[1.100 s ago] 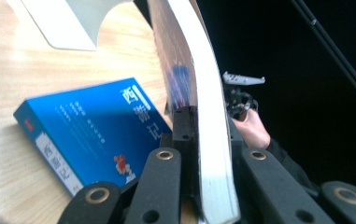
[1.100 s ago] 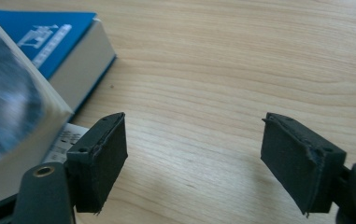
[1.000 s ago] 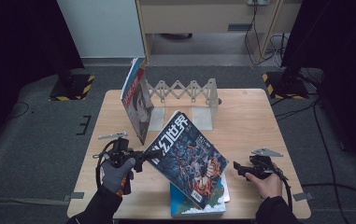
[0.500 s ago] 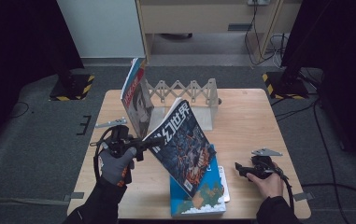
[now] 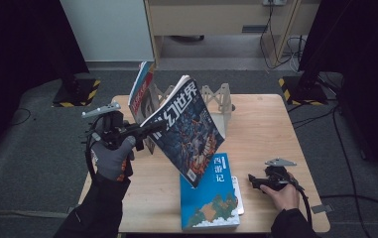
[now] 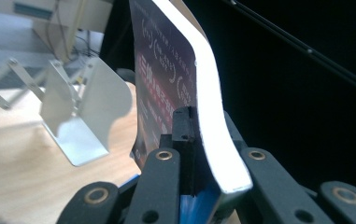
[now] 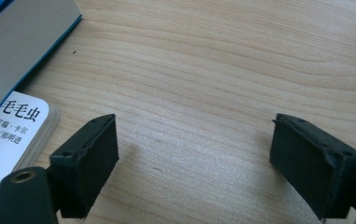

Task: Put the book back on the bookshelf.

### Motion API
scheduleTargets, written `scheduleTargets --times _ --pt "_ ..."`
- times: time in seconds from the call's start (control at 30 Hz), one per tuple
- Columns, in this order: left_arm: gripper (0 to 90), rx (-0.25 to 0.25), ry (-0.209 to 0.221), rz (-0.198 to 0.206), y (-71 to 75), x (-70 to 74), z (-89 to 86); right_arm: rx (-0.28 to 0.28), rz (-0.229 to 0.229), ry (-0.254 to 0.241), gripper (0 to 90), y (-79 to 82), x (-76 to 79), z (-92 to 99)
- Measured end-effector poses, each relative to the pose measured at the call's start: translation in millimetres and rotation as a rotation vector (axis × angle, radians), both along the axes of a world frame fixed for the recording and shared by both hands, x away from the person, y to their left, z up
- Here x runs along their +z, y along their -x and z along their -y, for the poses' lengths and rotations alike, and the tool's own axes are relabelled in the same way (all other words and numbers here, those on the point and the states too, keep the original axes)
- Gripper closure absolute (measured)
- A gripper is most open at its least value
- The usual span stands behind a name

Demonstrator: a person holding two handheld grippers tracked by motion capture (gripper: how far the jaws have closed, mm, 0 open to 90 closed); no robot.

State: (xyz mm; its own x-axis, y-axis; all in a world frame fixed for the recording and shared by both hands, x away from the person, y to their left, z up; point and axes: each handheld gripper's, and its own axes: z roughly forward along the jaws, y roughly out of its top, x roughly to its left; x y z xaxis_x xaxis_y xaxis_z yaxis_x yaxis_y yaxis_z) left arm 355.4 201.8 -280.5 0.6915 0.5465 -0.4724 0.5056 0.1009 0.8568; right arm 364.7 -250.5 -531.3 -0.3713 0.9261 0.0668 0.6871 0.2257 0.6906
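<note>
A dark-covered magazine (image 5: 186, 129) hangs tilted above the table, its lower corner over a blue book (image 5: 209, 198) that lies flat near the front edge. My left gripper (image 5: 149, 130) is shut on the magazine's left edge. In the left gripper view the jaws (image 6: 199, 140) pinch the magazine's (image 6: 166, 79) spine. My right gripper (image 5: 252, 181) rests low on the table at the front right. Its jaws (image 7: 194, 158) have just been opening and stand open over bare wood with nothing between them.
A white expanding book rack (image 5: 216, 96) stands at the back of the wooden table (image 5: 276, 129), with another magazine (image 5: 139, 96) upright at its left end. A rack divider (image 6: 87, 112) is close by. A small white book (image 7: 12, 121) sticks out beside the blue book (image 7: 21, 42).
My left gripper has risen with the magazine, lifting it off the blue book and tilting it more upright. The right hand has stayed in place.
</note>
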Motion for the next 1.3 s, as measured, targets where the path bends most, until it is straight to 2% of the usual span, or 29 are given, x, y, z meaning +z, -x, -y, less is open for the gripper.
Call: scheduleTargets --times 0.2,0.27,0.6,0.73,0.87,0.93,1.0,1.2,1.3 --pt "82.1 0.044 -0.014 0.009 -10.4 5.8 -4.4 0.024 0.03 0.056 6.4 0.9 -5.0 -4.5" --pt "82.1 0.064 -0.025 0.014 -14.0 8.0 -6.6 0.018 0.043 0.051 4.2 1.2 -7.1 -5.4" --pt "82.1 0.121 -0.029 0.032 -23.1 20.5 -16.2 0.013 0.045 0.048 4.0 1.4 -7.4 -5.4" --pt "82.1 0.156 -0.054 0.052 -26.3 34.2 -21.6 0.011 0.045 0.046 4.0 1.5 -7.5 -5.5" --pt "82.1 0.187 -0.066 0.059 -28.0 41.0 -26.1 0.012 0.045 0.046 3.9 1.5 -7.5 -5.5" --pt "82.1 0.192 -0.072 0.062 -28.6 42.2 -27.4 0.012 0.045 0.046 4.0 1.5 -7.4 -5.5" --pt "82.1 0.222 -0.096 0.074 -30.4 46.3 -30.4 0.013 0.043 0.047 3.9 1.5 -7.3 -5.4" --pt "82.1 0.268 -0.113 0.084 -34.3 51.1 -35.9 0.009 0.047 0.045 3.9 1.4 -7.6 -5.8" --pt "82.1 0.3 -0.139 0.09 -36.5 52.9 -38.1 0.011 0.043 0.044 4.0 1.5 -7.4 -5.6"
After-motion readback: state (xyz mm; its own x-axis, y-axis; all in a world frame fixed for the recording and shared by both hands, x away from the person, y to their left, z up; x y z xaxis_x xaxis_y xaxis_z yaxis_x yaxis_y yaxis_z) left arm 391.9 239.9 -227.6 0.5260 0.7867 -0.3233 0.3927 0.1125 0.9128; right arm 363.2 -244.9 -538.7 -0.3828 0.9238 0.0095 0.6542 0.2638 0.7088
